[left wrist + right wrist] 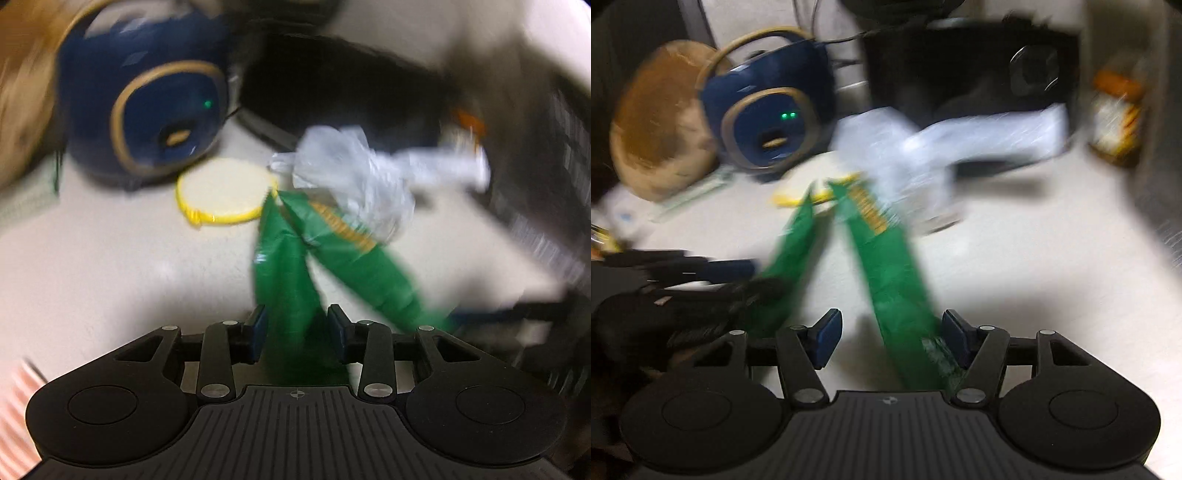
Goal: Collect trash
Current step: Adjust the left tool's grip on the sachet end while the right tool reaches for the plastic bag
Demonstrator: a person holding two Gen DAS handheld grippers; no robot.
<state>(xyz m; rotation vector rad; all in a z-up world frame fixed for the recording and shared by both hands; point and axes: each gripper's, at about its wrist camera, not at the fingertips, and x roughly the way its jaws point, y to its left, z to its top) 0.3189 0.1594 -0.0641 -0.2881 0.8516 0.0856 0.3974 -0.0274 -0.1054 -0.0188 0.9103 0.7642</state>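
Both views are pretty smeared, so take the fine detail with a grain of salt.

Starting far left on the bench [110, 258]: a tan lump [657, 122] sits toward the back, touching a blue gadget [159, 110] with gold trim and green lights on its face. Just in front of the gadget lies a yellow-rimmed lid [225, 192], flat on the bench.

Next over is the trash itself. The wrapper [284, 266] is green with a gold-striped edge, and it runs in two tails that meet beside the lid, about mid-bench. A wad of clear plastic [351, 177] sits right against that top end, on its right side.

The left gripper [298, 328] has one tail of the wrapper wedged between its blue pads, which look clamped on it from both sides, and that tail rises off the bench. The right gripper [892, 332] has its tongs well apart: the other tail runs between them and leans on the right pad only, with the left pad clear of it.

Behind the plastic sits a black box [960, 70], with something white lying along its front. Far right, near the back corner, stands an orange-capped bottle [1115, 110]; its label is too blurred to read.
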